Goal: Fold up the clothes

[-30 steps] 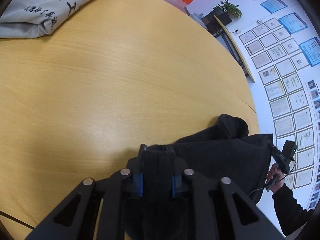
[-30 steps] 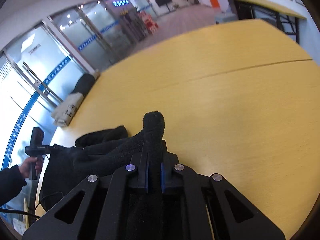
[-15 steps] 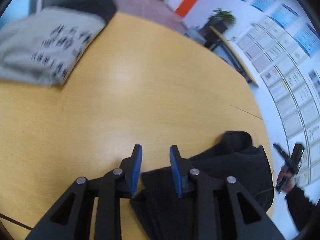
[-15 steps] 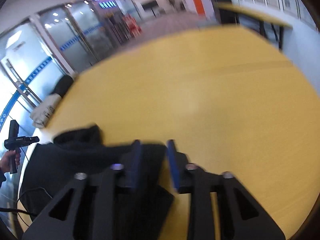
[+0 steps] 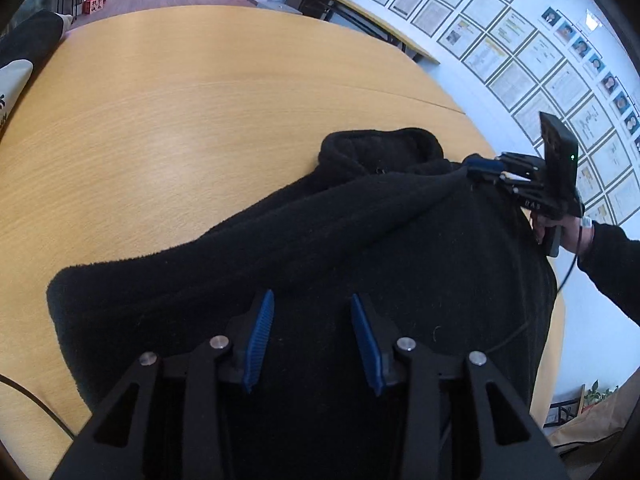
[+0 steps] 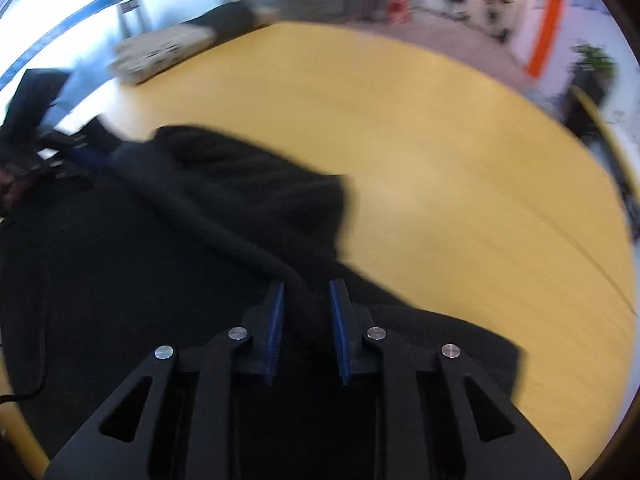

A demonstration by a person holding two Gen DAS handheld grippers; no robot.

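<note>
A black fleece garment (image 5: 320, 248) lies spread on the round yellow wooden table (image 5: 168, 128), collar toward the table's middle. My left gripper (image 5: 311, 300) is open, its blue pads just above the fleece. In the left wrist view my right gripper (image 5: 486, 166) sits at the garment's far right edge by the collar, held by a hand. In the blurred right wrist view the right gripper (image 6: 306, 292) stands apart around a raised fold of the fleece (image 6: 200, 208), with a gap on each side. My left gripper (image 6: 84, 156) shows at the far left edge there.
A folded grey garment with black lettering (image 6: 160, 54) and a dark one lie at the table's far edge. A thin black cable (image 5: 28, 396) crosses the near left corner. A wall of framed papers (image 5: 540, 52) stands to the right.
Both grippers let go of the black fleece and opened. Both then swung inward over the garment, which now lies flatter and fills the near part of both views.
</note>
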